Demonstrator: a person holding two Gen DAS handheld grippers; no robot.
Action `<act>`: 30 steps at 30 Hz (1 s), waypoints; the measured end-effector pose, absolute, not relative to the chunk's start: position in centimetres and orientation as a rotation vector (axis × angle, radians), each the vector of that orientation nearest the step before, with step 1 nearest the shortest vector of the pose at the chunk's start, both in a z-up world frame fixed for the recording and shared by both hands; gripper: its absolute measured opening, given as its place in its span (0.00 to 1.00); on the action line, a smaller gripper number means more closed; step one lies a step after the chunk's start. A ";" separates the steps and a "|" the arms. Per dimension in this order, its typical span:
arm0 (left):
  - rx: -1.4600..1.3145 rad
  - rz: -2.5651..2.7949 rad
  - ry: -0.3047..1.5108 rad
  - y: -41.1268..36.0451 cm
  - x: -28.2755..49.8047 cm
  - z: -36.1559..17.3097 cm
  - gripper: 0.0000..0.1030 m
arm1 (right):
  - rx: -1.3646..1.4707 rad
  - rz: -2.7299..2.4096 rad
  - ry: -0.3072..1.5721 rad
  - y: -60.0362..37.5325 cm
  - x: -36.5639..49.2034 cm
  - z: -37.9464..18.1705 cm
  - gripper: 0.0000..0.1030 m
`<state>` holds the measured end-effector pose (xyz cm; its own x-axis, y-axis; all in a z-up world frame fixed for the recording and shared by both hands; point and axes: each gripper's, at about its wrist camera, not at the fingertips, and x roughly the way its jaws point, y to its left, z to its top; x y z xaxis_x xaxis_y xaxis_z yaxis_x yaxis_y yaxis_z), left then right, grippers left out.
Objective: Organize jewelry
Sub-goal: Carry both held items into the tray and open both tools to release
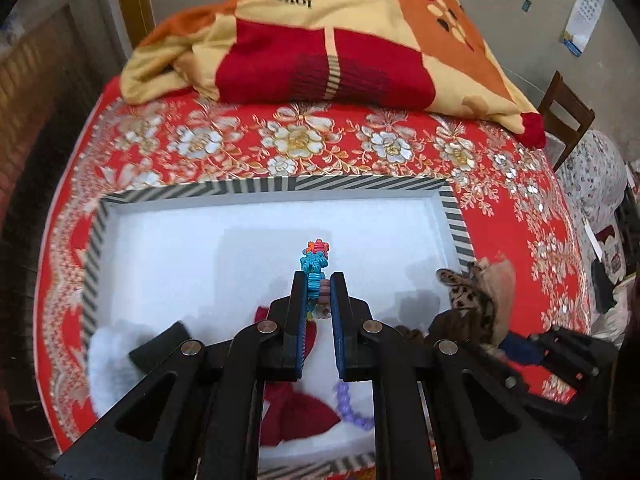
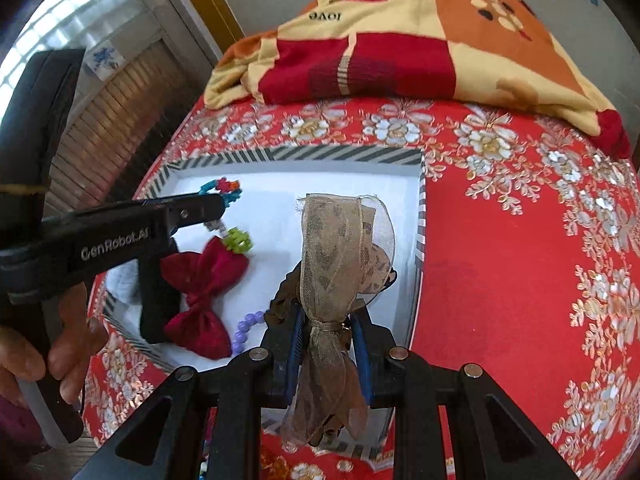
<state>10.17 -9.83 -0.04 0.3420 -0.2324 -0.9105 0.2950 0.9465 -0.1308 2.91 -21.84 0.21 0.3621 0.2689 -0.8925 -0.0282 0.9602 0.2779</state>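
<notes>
gripping a colourful bead bracelet (image 1: pixel 317 264), the left gripper (image 1: pixel 319 285) reads "genrobot.ai"; the right gripper (image 2: pixel 326 320) clamps a leopard ribbon bow (image 2: pixel 340 248); blanket (image 2: pixel 400 32) says "love".

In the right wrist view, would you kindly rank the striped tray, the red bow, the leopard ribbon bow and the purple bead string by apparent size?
1. striped tray
2. leopard ribbon bow, though its nearness to the camera inflates it
3. red bow
4. purple bead string, partly hidden

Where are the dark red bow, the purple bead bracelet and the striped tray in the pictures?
dark red bow (image 2: pixel 202 292), right wrist view, on the knot between its two lobes.
purple bead bracelet (image 2: pixel 244 326), right wrist view, on the visible curve of beads.
striped tray (image 1: pixel 360 183), left wrist view, on its far striped rim.
</notes>
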 end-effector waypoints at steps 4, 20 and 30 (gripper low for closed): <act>0.057 -0.334 1.206 -10.5 11.7 -1.7 0.10 | 0.225 0.191 1.217 -21.8 3.8 -1.2 0.22; -0.022 -0.322 1.284 -10.3 13.7 -4.2 0.37 | 0.267 0.142 1.193 -23.0 2.4 -0.5 0.40; -0.022 -0.297 1.212 -7.3 10.7 -0.4 0.49 | 0.195 0.097 1.152 -22.1 -0.5 1.9 0.40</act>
